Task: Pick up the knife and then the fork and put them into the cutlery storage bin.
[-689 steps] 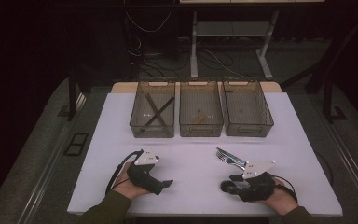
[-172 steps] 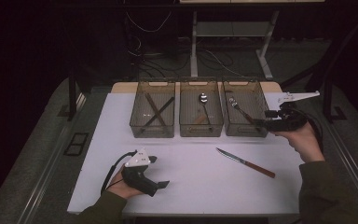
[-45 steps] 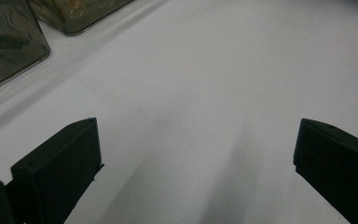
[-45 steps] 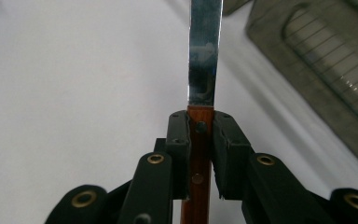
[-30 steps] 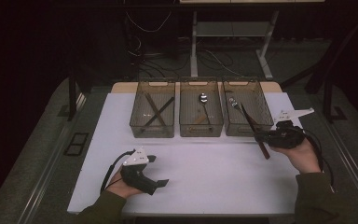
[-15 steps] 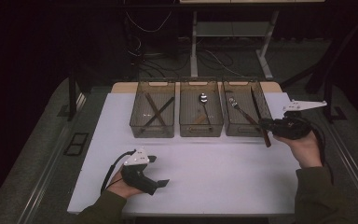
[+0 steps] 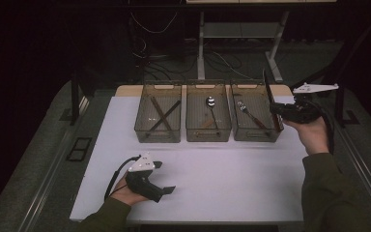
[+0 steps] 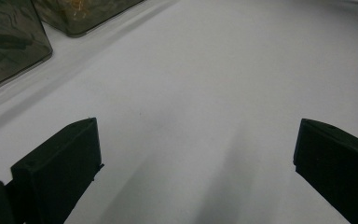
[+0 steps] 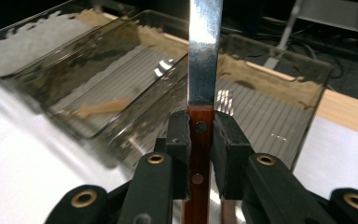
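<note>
My right gripper (image 7: 275, 110) is shut on a knife (image 7: 267, 90) by its red-brown wooden handle (image 9: 196, 140). The steel blade (image 9: 205, 51) points up and away, held in the air over the right edge of the right-hand clear bin (image 7: 255, 136). That bin holds a fork (image 7: 249, 114). The pads (image 9: 179, 135) press on both sides of the handle. My left gripper (image 7: 164, 177) rests on the white table (image 7: 232, 179) at the front left, jaws wide open with only bare table between them (image 8: 196, 158).
Three clear bins stand in a row at the table's far edge. The left bin (image 7: 157, 136) holds two crossed dark sticks (image 7: 162, 116), the middle bin (image 7: 208, 135) a spoon (image 7: 211, 108). Dark floor and table legs lie beyond.
My right gripper has risen and shifted right with the knife, and the blade has swung from slanting across the bin to more upright. The left gripper has stayed put.
</note>
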`<state>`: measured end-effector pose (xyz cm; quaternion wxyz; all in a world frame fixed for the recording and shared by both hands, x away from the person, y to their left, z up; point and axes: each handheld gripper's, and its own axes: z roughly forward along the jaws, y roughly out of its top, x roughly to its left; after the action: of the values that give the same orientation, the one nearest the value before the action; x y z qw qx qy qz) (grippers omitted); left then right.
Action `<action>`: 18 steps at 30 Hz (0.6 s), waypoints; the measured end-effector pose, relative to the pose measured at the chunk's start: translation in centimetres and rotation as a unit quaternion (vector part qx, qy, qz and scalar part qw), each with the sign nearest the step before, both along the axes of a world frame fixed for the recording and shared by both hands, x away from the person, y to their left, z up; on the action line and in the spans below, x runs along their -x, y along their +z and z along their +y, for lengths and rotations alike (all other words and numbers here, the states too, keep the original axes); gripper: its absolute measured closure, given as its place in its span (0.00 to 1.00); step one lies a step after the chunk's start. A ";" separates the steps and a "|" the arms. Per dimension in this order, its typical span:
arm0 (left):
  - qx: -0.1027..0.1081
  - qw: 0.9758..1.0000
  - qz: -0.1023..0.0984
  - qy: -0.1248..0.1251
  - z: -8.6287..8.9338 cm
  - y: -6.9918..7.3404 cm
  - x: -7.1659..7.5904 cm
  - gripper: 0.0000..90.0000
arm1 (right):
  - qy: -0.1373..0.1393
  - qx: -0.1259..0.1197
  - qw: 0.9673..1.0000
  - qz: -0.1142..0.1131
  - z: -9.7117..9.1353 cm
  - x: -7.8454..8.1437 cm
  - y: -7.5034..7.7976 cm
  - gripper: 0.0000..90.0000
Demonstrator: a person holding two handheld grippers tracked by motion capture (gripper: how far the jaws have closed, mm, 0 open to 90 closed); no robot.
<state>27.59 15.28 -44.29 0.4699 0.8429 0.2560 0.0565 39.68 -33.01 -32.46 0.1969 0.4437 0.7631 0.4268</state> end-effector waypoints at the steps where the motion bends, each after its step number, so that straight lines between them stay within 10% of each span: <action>1: 0.000 1.000 -0.001 -0.001 0.0 0.0 0.0 0.00 | -0.003 0.001 1.000 0.000 0.0 -0.4 0.0 0.86; 18: 0.000 1.000 -0.002 -0.007 0.0 0.0 0.0 0.00 | -0.052 0.025 0.998 0.039 0.2 -4.3 -3.0 0.86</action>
<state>27.55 15.26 -44.24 0.4704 0.8448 0.2490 0.0549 43.97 -32.85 -35.41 0.1996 0.4937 0.7567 0.3791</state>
